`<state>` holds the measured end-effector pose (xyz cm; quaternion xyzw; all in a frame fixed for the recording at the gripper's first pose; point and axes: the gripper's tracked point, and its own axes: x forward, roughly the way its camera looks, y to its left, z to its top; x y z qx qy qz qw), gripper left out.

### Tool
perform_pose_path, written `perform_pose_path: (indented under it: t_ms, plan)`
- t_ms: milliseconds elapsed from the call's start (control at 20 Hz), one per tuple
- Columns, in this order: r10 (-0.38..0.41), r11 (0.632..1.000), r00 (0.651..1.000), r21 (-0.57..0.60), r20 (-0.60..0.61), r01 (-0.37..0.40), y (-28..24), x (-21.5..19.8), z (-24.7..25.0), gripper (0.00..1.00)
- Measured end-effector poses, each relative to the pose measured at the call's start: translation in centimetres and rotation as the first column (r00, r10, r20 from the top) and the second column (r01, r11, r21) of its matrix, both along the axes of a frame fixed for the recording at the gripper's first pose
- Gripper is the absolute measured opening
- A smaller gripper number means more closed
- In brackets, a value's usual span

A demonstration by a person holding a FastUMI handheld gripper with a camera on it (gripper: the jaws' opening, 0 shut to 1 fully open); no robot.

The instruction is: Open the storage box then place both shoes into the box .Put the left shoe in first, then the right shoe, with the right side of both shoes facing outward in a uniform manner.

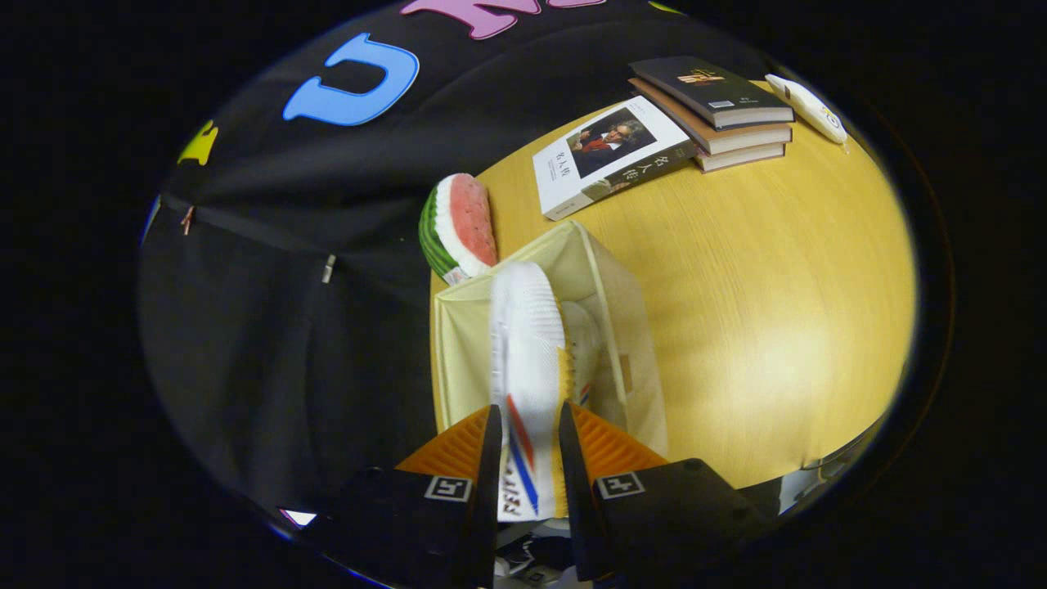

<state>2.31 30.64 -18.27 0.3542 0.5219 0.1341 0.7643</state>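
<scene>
Claw: we see our gripper [527, 458] closed on the white shoe, both fingers [488, 442] pressing its sides near the heel end
Held shoe: the white shoe [526, 360] runs forward from between the fingers, toe pointing away from us, with red and blue stripes on its side just above the fingertips; it hangs over the open top of the box
Storage box: the cream storage box [458, 352] sits just ahead of the fingers, lid off or folded away, its far corner beyond the shoe's toe
Second shoe: we make out another white shoe [582, 343] inside the box, just to the right of the held one, partly hidden by it
Table: the wooden table [761, 286] spreads ahead and to the right of the claw, the box resting near its left edge
Beyond the box: a watermelon-slice toy [458, 225] stands just past the box's far left corner
Far ahead, right: one book [609, 155] lies flat, a stack of books [716, 110] beside it, and a white device [810, 106] past the stack
</scene>
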Motion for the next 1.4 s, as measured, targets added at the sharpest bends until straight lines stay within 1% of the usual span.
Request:
perform_pose_path:
  t_ms: [50, 100, 150, 200, 250, 400, 700, 850, 950, 1050, 1150, 1250, 1300, 1400]
  plan:
    - [-0.021, 1.0, 1.0, 0.014, 0.019, 0.021, -0.1, 0.6, 0.8, 0.51]
    - [-0.024, 1.0, 0.998, 0.018, 0.055, 0.023, -0.4, 0.9, 1.8, 0.76]
    - [-0.02, 1.0, 0.996, -0.002, 0.088, 0.02, -1.2, 1.2, 2.4, 1.0]
    - [-0.016, 0.999, 0.991, -0.026, 0.133, 0.02, -2.0, 1.5, 3.0, 0.99]
    - [-0.014, 0.998, 0.983, -0.055, 0.184, 0.025, -3.5, 1.0, 4.8, 0.99]
    - [0.001, 0.987, 0.946, -0.154, 0.324, 0.052, -7.0, 1.5, 7.2, 0.99]
    - [-0.003, 0.942, 0.848, -0.284, 0.53, 0.181, -15.2, 2.5, 12.9, 0.99]
    - [0.05, 0.91, 0.78, -0.351, 0.624, 0.222, -18.2, 2.4, 15.3, 0.99]
    - [0.101, 0.876, 0.735, -0.41, 0.671, 0.254, -20.6, 2.1, 16.4, 0.99]
    - [0.169, 0.837, 0.679, -0.468, 0.714, 0.284, -22.3, 2.0, 17.4, 0.99]
    - [0.216, 0.822, 0.632, -0.488, 0.745, 0.294, -23.1, 1.5, 18.2, 0.99]
    - [0.22, 0.818, 0.595, -0.479, 0.773, 0.32, -24.2, 1.2, 18.9, 0.99]
    - [0.217, 0.81, 0.566, -0.47, 0.795, 0.35, -24.9, 1.4, 19.5, 0.99]
    - [0.226, 0.782, 0.506, -0.465, 0.832, 0.416, -26.8, 1.6, 20.3, 0.99]
